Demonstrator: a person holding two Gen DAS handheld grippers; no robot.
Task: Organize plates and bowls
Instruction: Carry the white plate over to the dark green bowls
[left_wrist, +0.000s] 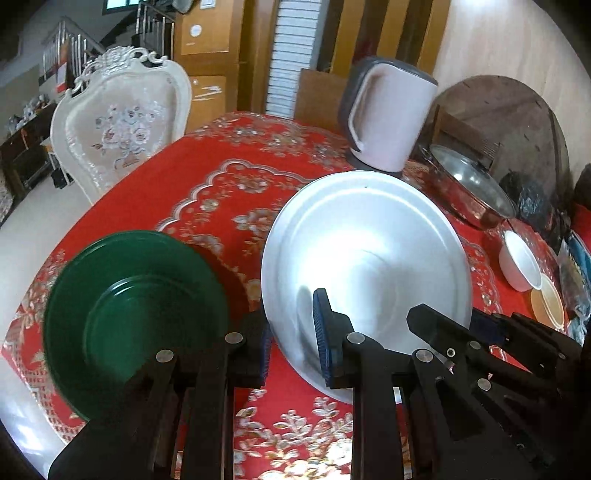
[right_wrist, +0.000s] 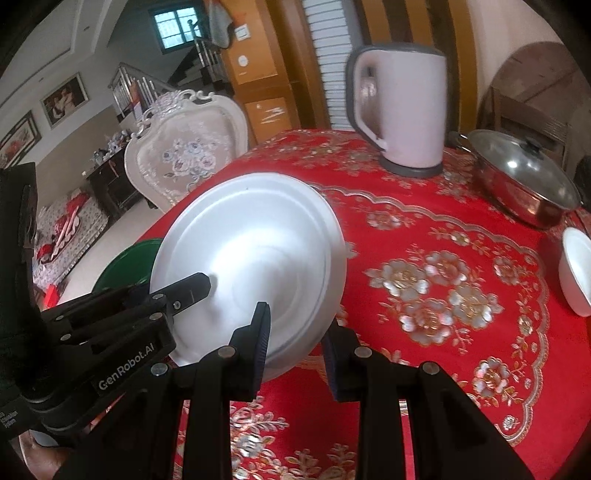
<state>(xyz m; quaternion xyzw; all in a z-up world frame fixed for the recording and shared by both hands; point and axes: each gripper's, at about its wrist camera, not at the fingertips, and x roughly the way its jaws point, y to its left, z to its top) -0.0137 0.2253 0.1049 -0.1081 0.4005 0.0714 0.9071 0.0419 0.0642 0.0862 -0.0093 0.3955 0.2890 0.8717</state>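
The red-clothed worktop (left_wrist: 221, 192) carries a kettle (left_wrist: 391, 114) and lidded pan (left_wrist: 469, 188). The white plate (left_wrist: 365, 258) is lifted, both the left hand-held gripper (left_wrist: 291, 332) and right hand-held gripper (right_wrist: 295, 343) clamped on its near rim. Green plate (left_wrist: 136, 314) and small bowls (left_wrist: 521, 264) lie unstacked; most sorting seems left.
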